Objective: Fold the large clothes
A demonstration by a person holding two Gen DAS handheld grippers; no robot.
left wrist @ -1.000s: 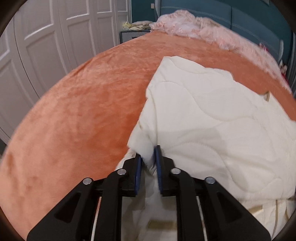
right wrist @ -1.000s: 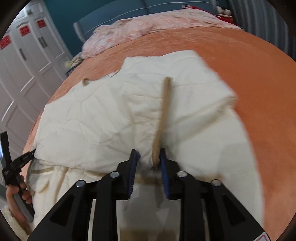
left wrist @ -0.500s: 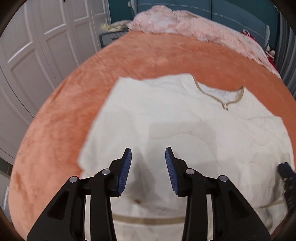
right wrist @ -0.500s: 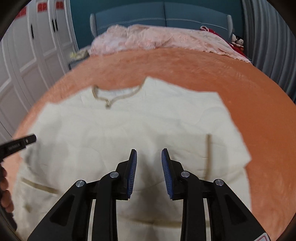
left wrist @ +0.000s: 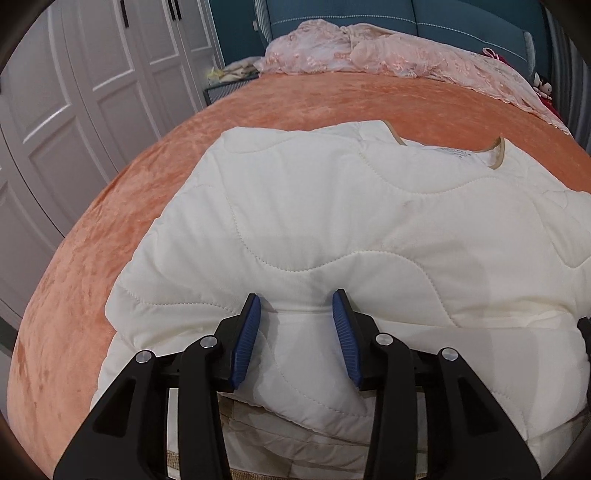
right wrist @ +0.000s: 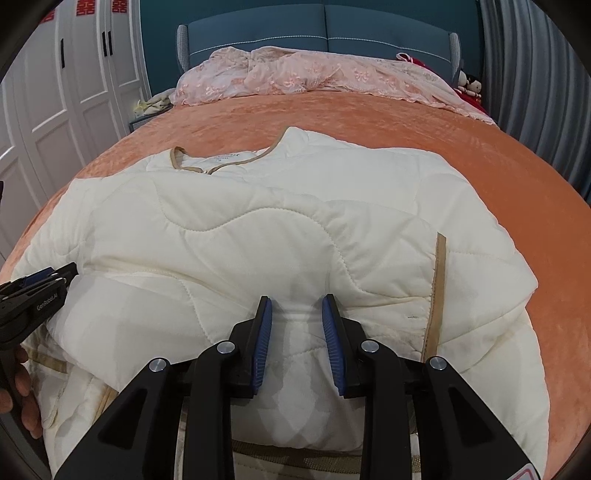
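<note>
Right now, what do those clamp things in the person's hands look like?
Both are matte black plastic tongs with two angular fingers. The left tongs and right tongs carry ribbed blue pads on the inner faces and round silver screws at the joints. White lettering marks the left one's side. No cables or sleeves show.

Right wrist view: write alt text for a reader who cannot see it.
A cream quilted jacket lies folded on an orange bedspread, with the right gripper open just above its near fold. The left gripper shows at the left edge, a pink lace cover lies by the blue headboard.
</note>
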